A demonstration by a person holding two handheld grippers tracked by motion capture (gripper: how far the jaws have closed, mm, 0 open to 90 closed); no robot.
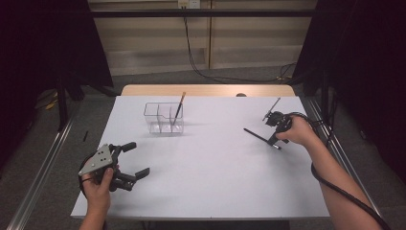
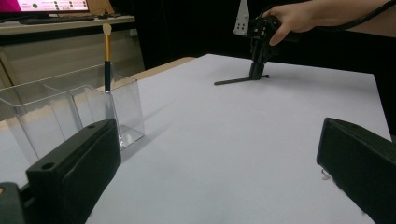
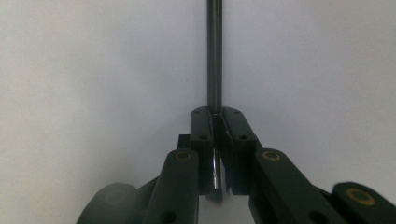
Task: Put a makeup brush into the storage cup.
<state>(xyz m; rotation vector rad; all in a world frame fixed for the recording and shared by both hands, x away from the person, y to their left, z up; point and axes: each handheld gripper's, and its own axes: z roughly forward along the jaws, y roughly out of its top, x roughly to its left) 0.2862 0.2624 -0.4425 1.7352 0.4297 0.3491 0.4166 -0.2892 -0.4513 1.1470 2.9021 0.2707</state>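
The right hand-held gripper [image 1: 274, 139] points down at the right side of the white surface [image 1: 210, 177], its jaws clamped narrowly on one end of a thin dark brush [image 1: 258, 136] that lies flat there — the rest of the handle runs out to the left. The left hand-held gripper [image 1: 134, 160] rests at the near left corner, jaws spread wide and holding nothing. Farther back stands a clear organizer [image 1: 163, 119] — a gold-handled brush [image 1: 179, 106] upright in its right compartment.

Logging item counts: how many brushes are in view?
2. One brush stands in the clear organizer; one dark brush lies on the table, pinched by the right hand-held gripper.
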